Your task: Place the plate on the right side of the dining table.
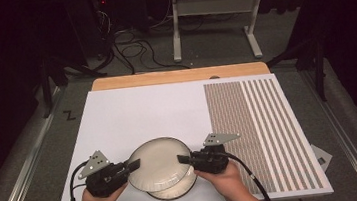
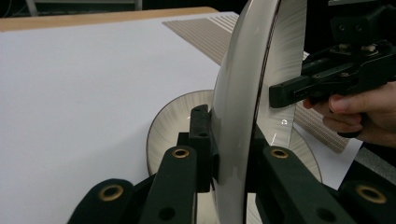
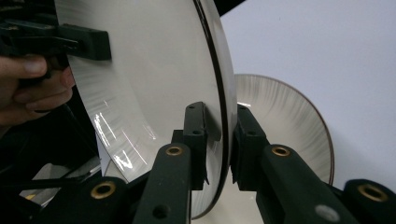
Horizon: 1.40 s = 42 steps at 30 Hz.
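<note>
At the bottom centre of the high view, an upper plate (image 1: 157,164) is held above a lower plate (image 1: 183,186) that lies on the white sheet (image 1: 138,115) of the tabletop. Its left rim is clamped in the closed left tongs (image 1: 135,166). Its right rim sits between the pads of the right tongs (image 1: 182,159), drawn nearly shut on it. Farther up, at the right of the frame, a striped panel (image 1: 260,127) is seen.
</note>
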Each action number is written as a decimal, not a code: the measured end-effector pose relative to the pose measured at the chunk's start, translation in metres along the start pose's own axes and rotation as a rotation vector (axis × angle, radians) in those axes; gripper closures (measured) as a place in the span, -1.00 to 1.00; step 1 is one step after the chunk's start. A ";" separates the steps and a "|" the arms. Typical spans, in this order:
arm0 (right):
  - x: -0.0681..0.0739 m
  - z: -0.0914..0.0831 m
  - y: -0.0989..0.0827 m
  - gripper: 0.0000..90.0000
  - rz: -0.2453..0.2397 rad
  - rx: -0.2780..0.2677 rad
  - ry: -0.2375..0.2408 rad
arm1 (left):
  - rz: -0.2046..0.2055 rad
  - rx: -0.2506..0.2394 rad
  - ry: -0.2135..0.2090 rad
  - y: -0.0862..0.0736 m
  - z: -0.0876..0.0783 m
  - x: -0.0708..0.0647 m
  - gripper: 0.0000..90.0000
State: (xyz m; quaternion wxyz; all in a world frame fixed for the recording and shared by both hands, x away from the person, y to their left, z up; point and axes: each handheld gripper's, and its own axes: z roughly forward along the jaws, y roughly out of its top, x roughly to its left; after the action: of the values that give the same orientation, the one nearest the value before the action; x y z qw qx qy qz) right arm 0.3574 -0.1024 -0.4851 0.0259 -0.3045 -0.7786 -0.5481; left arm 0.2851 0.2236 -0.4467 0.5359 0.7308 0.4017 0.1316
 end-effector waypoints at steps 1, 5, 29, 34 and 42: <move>0.002 -0.004 0.003 0.79 -0.014 -0.013 -0.009 | 0.000 -0.006 -0.001 0.000 0.000 -0.001 0.81; 0.004 -0.011 0.007 0.80 -0.032 -0.037 -0.021 | -0.002 -0.019 -0.010 0.001 0.001 -0.003 0.81; 0.004 -0.020 0.013 0.81 -0.060 -0.081 -0.096 | -0.062 -0.053 -0.013 0.002 0.015 0.000 0.79; 0.001 -0.023 0.014 0.80 -0.056 -0.092 -0.111 | -0.067 -0.065 -0.010 0.003 0.021 -0.001 0.79; -0.006 -0.033 0.019 0.80 -0.044 -0.107 -0.129 | -0.076 -0.062 -0.013 0.010 0.032 -0.005 0.79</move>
State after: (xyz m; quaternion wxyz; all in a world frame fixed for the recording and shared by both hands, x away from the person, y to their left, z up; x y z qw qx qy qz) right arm 0.3621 -0.1295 -0.4584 -0.0529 -0.3228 -0.7549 -0.5684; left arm 0.3062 0.1969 -0.4495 0.5657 0.6988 0.4214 0.1187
